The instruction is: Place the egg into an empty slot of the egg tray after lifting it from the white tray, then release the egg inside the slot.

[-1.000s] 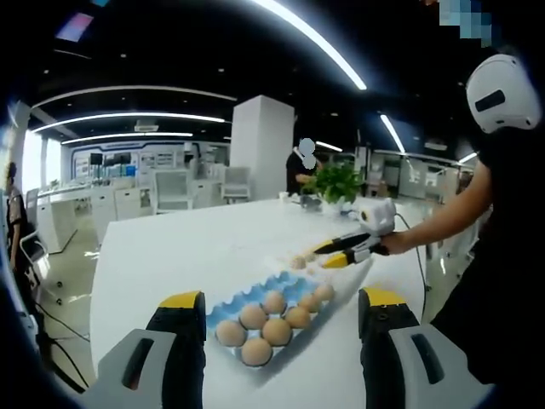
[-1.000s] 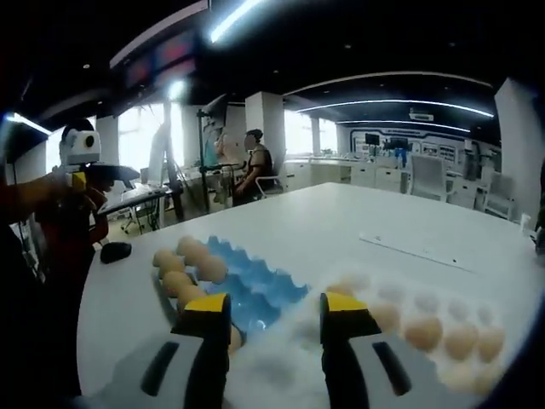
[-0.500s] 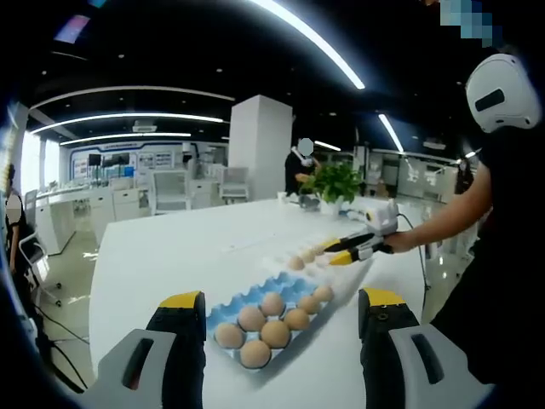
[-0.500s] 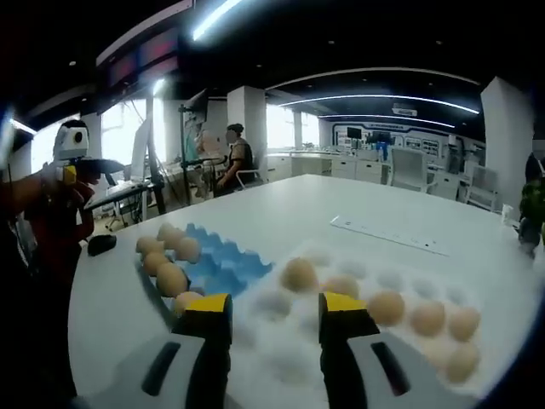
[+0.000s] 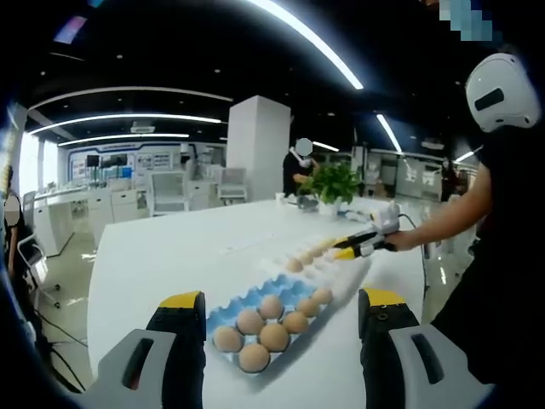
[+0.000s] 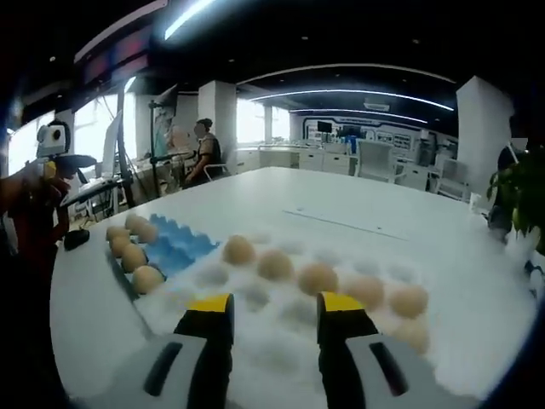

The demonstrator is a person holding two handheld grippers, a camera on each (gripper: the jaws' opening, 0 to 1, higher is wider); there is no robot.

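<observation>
"On the big white table point(image 5: 187, 247), what do you see?"

"Eggs! Some eggs point(image 6: 278, 265) sit in the white tray point(image 6: 281, 328). More eggs point(image 5: 274, 336) sit in the blue egg tray point(image 5: 243, 300) right beside it. Some blue slots have no egg."

"What is the right gripper point(image 6: 266, 306) doing?"

"It hangs over the white tray. Its jaws are apart and hold nothing."

"And the left gripper point(image 5: 278, 309)?"

"It is up above the blue egg tray. Its jaws are spread wide, with nothing between them. Far away there is a green plant point(image 5: 335, 181)."
</observation>
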